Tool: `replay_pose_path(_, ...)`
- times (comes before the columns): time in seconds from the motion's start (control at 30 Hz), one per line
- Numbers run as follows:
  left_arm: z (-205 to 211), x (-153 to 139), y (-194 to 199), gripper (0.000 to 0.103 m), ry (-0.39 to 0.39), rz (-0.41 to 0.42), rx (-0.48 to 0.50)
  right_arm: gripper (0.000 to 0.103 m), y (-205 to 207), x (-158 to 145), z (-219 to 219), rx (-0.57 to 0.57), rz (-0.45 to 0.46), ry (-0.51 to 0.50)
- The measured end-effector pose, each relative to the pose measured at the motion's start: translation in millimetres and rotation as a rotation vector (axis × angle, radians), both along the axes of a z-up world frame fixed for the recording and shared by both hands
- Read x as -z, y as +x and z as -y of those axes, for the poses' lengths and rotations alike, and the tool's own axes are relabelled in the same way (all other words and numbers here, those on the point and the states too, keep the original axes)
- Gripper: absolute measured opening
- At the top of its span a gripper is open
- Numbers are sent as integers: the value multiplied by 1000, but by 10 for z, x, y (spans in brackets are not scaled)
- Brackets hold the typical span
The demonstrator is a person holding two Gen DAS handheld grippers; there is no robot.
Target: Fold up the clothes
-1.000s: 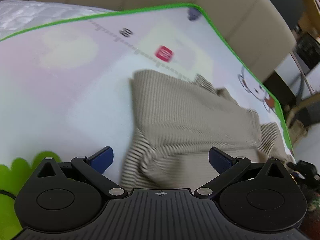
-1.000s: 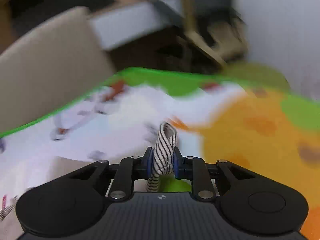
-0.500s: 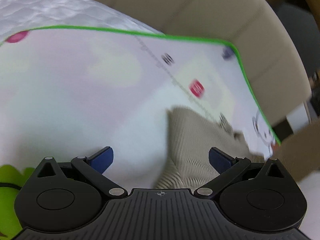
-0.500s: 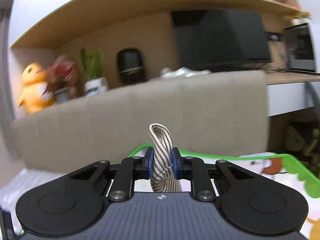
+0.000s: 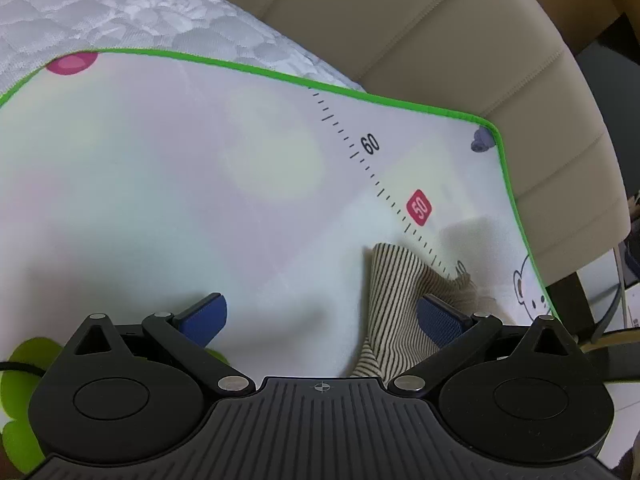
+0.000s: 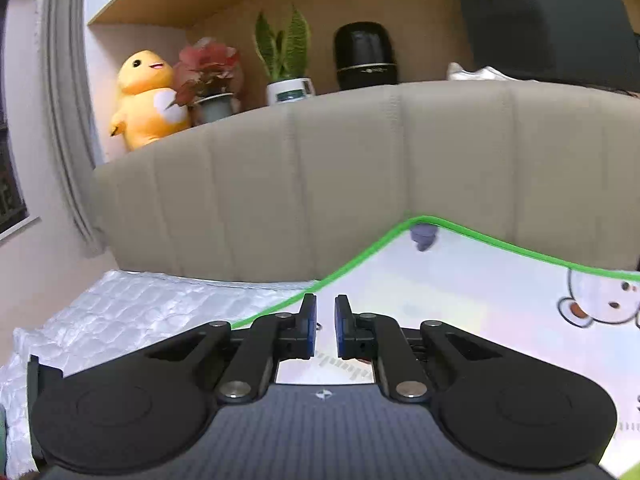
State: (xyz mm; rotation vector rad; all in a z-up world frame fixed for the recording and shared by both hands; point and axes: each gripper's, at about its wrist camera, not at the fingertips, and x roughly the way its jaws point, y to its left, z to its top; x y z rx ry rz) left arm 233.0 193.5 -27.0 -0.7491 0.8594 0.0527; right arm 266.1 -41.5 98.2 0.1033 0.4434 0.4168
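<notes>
The beige striped garment (image 5: 396, 300) lies on the pastel play mat (image 5: 200, 180), and only its left corner shows in the left wrist view. My left gripper (image 5: 320, 312) hangs open above the mat, its right fingertip (image 5: 440, 320) over the garment's edge and its left one over bare mat. My right gripper (image 6: 325, 320) points toward the mat's green-edged far corner (image 6: 420, 224). Its jaws are closing to a narrow slit with nothing between them. No garment appears in the right wrist view.
A beige padded headboard (image 6: 320, 180) rises behind the mat. A white quilted cover (image 5: 120, 8) borders the mat's far side. Above, a shelf holds a yellow plush toy (image 6: 144, 100), potted plants (image 6: 284, 60) and a black speaker (image 6: 366, 56).
The fold of striped cloth pinched in my right gripper is gone from its jaws, which stand closer together. The left view has shifted left, so less garment shows.
</notes>
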Motion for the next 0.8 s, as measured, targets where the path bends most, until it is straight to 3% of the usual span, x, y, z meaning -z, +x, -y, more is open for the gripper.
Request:
replay_pose_path(0.17,13,9,23,103,1,5,9,14,-6,61,99,11,-11,-15)
replay_pose_path(0.3,101,0,37,103,20,8,28,39,-58,410,98,-26,-53,-165)
replay_pose_path(0.53,122,21,46,103,67,-16,7,44,-94,1378,-505,-138,-87,-428)
replay_pose_path(0.67,81,37,57,103,72,-19,1,54,4,1640,-767,-144,-43,-552)
replay_pose_path(0.73,78,44,70,103,75,-19,3,54,87,1624,-759,-129,-50,-530)
replay_pose_path(0.77,77,51,76,103,76,-20,4,40,124,1577,-711,-121,-69,-492)
replay_pose_path(0.8,76,60,81,103,76,-23,5,17,143,1515,-649,-112,-82,-455)
